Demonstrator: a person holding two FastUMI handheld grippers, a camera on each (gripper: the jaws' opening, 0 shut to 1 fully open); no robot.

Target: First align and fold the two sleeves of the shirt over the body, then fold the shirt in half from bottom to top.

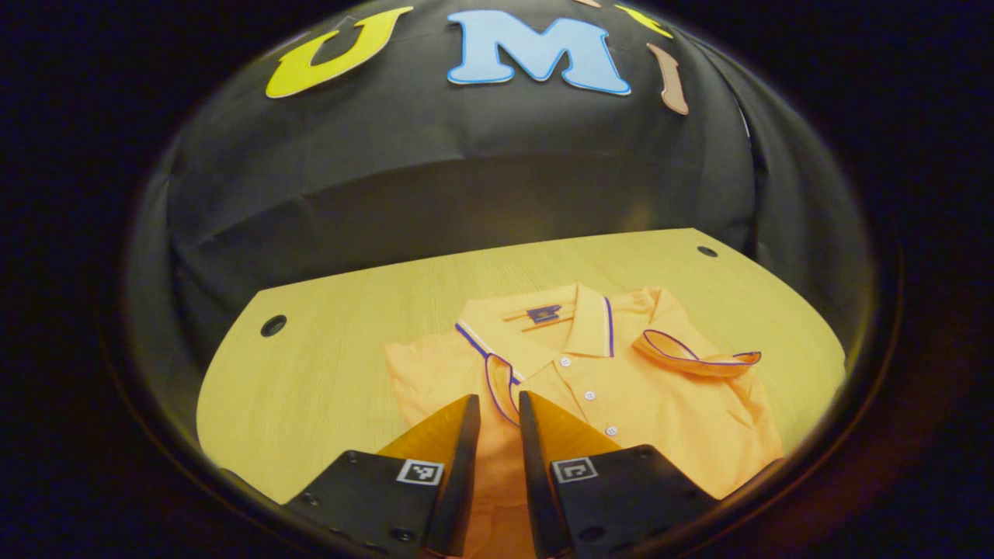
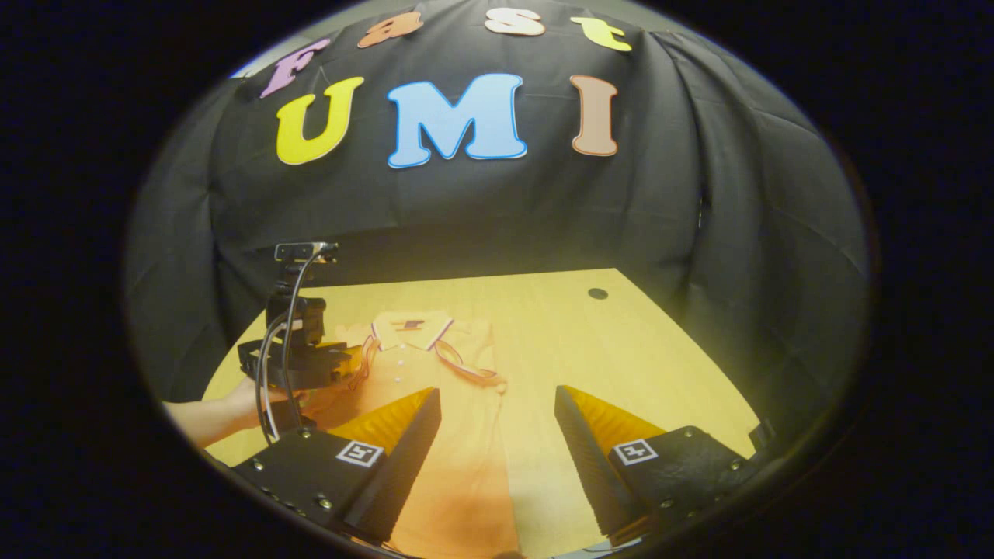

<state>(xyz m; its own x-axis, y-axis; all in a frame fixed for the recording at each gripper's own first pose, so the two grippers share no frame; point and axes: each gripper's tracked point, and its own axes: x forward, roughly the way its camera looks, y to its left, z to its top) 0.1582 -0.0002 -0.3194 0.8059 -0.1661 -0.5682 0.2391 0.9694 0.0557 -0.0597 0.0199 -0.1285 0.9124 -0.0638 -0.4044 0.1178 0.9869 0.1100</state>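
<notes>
Left gripper (image 1: 498, 404) narrow over shirt (image 1: 621, 388) sleeve; right gripper (image 2: 497, 400) wide, raised above table (image 2: 660, 357).

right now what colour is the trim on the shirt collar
Blue-purple piping on the orange shirt collar, clearest in the left gripper view.

black cloth wall (image 2: 660, 202) hangs behind table, creased and draped, folds running down right side. cloth dips at seam near right edge. light wood table (image 1: 326, 365) below, pale grain, warm yellowish cast from lighting. table corners cut at angle. round dark hole (image 1: 273, 325) near far left corner, second hole (image 1: 707, 251) near far right corner. cloth meets table's far edge. light falls brightest on tabletop, wall stays dim and shadowed toward edges.
</notes>
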